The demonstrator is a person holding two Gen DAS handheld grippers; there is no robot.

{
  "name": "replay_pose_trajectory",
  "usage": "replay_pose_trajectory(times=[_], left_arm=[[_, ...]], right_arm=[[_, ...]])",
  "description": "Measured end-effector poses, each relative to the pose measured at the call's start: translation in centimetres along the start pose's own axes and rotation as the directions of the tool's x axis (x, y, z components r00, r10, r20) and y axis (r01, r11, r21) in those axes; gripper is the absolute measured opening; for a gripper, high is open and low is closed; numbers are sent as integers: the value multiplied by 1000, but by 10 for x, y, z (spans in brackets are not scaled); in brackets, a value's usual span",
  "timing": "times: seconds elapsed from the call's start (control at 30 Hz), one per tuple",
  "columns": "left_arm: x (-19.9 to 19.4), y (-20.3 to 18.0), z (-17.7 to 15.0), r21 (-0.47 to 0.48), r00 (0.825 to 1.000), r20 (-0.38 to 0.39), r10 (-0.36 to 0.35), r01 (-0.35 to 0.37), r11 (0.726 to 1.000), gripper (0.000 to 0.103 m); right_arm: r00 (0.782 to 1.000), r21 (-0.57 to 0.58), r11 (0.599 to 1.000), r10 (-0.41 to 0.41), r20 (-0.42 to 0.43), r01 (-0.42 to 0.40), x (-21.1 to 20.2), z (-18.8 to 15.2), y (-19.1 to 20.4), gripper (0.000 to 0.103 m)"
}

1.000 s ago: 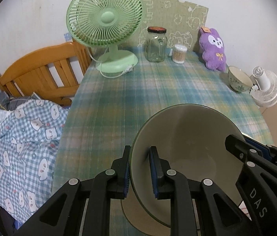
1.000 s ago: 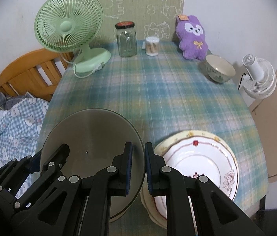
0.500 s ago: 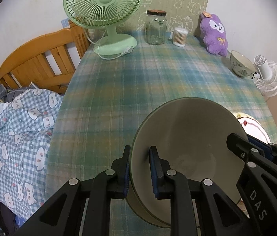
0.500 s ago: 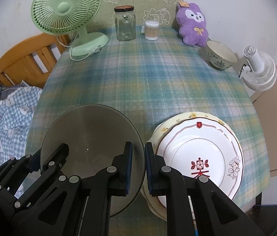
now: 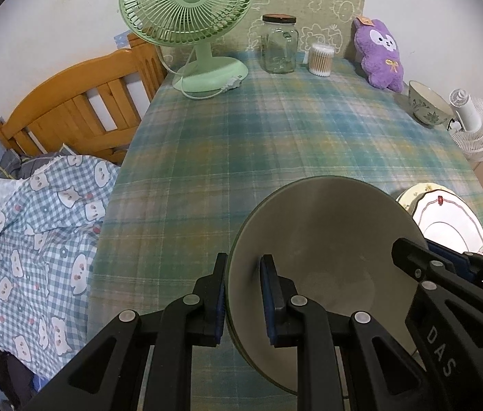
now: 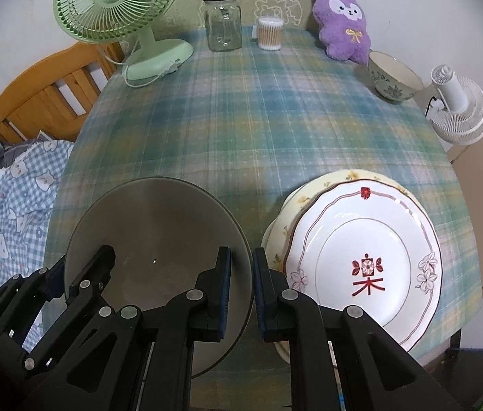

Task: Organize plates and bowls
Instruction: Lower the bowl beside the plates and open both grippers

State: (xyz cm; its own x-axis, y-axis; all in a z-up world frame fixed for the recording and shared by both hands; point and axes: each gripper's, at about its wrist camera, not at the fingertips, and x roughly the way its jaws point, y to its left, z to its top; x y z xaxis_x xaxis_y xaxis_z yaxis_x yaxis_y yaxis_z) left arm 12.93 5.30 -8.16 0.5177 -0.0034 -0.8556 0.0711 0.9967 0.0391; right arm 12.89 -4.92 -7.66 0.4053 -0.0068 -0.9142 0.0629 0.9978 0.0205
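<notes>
Bedding (image 5: 35,239) in blue check with a cartoon print lies heaped at the far left, below a wooden headboard (image 5: 80,109). Right of it the bench (image 5: 275,144), under a teal plaid cloth, carries a green fan (image 5: 190,10) at its back left corner, then a glass jar (image 5: 279,44), a tub of cotton swabs (image 5: 322,59) and a purple plush (image 5: 380,53) along the wall.

Near the front edge, left of centre, a large grey-green bowl (image 6: 159,239) hangs between both tools. The left tool (image 5: 241,294) is clamped narrow on the bowl's left rim, one pad outside the wall and one inside. The right tool (image 6: 241,294) pinches the opposite rim in the same way, its outer finger just above the plates. In the left wrist view the bowl tilts toward the camera, and a shadow on the cloth shows below it in the right wrist view; whether its base touches the bench cannot be told.

Just right of the bowl sits a stack of plates (image 6: 361,260): a white one with a red emblem on top of a yellow-rimmed one. Farther back on the right edge stands a small floral bowl (image 6: 394,77), with a white fan (image 6: 457,109) beyond the bench edge.
</notes>
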Motion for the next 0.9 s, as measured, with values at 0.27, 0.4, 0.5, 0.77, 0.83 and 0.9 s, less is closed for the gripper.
replay_pose_trajectory(times=[0.27, 0.4, 0.5, 0.77, 0.83, 0.9], left_arm=[[13, 5, -8, -16, 999, -43, -16, 16, 1000, 15], [12, 5, -9, -10, 998, -38, -40, 40, 999, 23], [9, 5, -8, 1, 998, -35, -51, 51, 999, 37], [-15, 3, 10, 37, 995, 7, -98, 98, 995, 65], [-22, -2, 19, 53, 995, 16, -103, 102, 993, 66], [-27, -8, 26, 62, 995, 28, -98, 96, 993, 70]], right_arm=[[1000, 4, 1000, -17, -15, 17, 8, -7, 6, 16], [1000, 13, 1000, -20, -18, 20, 10, -7, 6, 18], [1000, 1, 1000, -12, -17, 12, 7, -6, 8, 21], [997, 23, 1000, -11, 80, 9, -26, 1, 7, 71], [996, 36, 999, -9, 94, 6, -33, 5, 3, 71], [994, 42, 999, -8, 110, 3, -41, 11, -3, 71]])
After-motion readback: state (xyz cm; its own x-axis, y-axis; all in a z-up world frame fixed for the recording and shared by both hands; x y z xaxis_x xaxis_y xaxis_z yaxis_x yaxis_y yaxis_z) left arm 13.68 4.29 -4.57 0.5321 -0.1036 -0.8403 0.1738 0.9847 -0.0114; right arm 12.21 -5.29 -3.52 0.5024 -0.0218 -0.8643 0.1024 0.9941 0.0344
